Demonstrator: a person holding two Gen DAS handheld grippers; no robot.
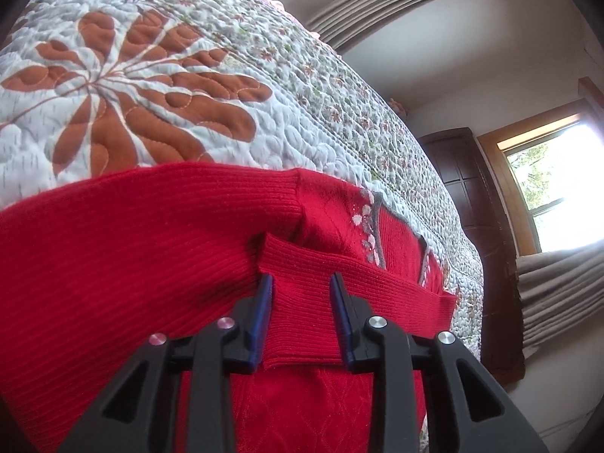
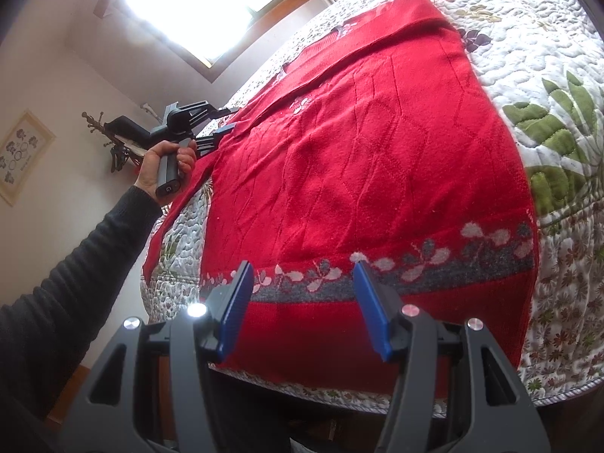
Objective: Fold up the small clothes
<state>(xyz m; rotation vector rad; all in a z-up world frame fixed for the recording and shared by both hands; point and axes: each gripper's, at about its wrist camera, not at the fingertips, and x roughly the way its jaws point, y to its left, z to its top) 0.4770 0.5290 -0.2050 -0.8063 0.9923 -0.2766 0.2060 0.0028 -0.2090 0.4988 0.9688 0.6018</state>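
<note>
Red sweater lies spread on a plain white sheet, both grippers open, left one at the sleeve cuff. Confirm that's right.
Not plain: the red sweater lies on a floral quilt, as the right wrist view shows. The rest holds: left gripper open around the sleeve cuff, right gripper open.

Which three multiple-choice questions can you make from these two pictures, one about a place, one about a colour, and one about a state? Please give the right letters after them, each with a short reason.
1. Where does the red sweater lie?
A. on a quilted bedspread
B. on a wooden floor
C. on a chair

2. What colour is the band with pale flowers near the sweater's hem?
A. green
B. grey
C. yellow

3. How does the right gripper stand?
A. shut on the hem
B. shut on a sleeve
C. open

Answers:
1 A: the quilted bedspread shows on all sides of the sweater.
2 B: the band is grey in the right wrist view.
3 C: its blue fingers stand apart over the hem with nothing pinched.
</note>
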